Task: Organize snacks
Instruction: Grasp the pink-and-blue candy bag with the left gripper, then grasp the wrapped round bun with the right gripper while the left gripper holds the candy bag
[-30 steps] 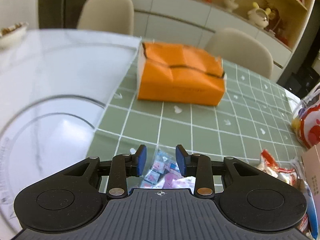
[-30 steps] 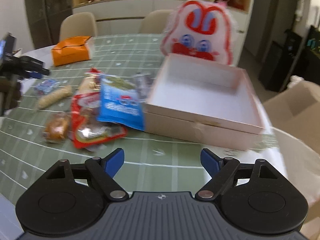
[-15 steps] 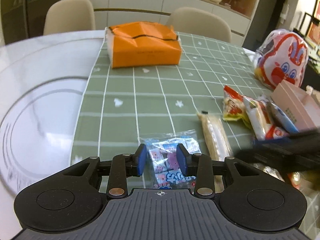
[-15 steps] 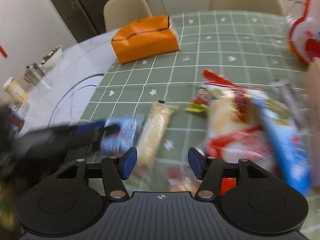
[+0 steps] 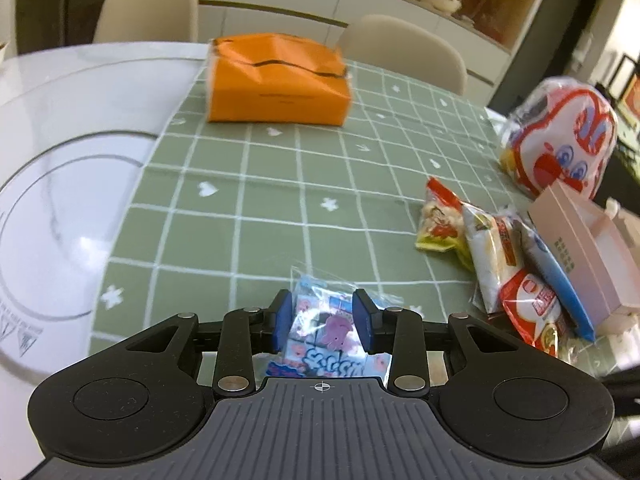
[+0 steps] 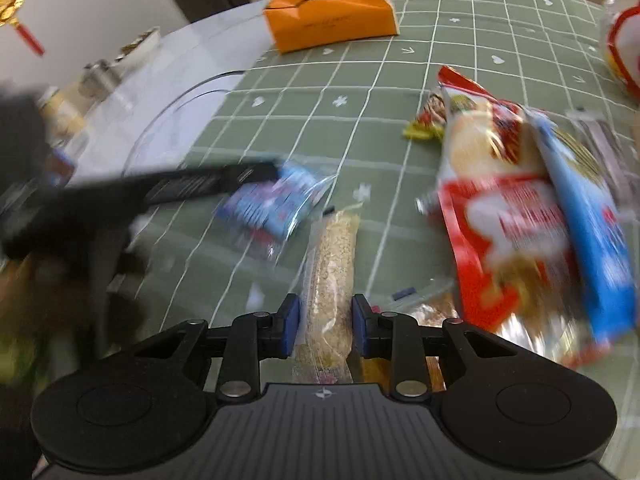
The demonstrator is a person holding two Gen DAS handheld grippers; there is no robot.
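Observation:
My left gripper (image 5: 324, 320) is shut on a small blue and pink candy packet (image 5: 332, 344), which it holds just above the green checked tablecloth (image 5: 260, 208). The right wrist view shows that packet (image 6: 268, 204) blurred, hanging from the left gripper's dark fingers (image 6: 256, 172). My right gripper (image 6: 325, 322) points down at a long clear-wrapped grain bar (image 6: 334, 256) lying on the cloth. Its jaws are closing, and the blue pads meet the wrapper's two edges. A pile of snack bags (image 5: 496, 256) lies beside an open pink box (image 5: 580, 248) at the right.
An orange tissue pack (image 5: 276, 88) sits at the back of the cloth. A rabbit-face bag (image 5: 560, 136) stands behind the pink box. A white marble turntable (image 5: 60, 200) fills the left. Two beige chairs (image 5: 400, 48) stand beyond the table.
My right gripper swung left from the pink box to the grain bar and narrowed its jaws around it. My left gripper carried the candy packet rightward.

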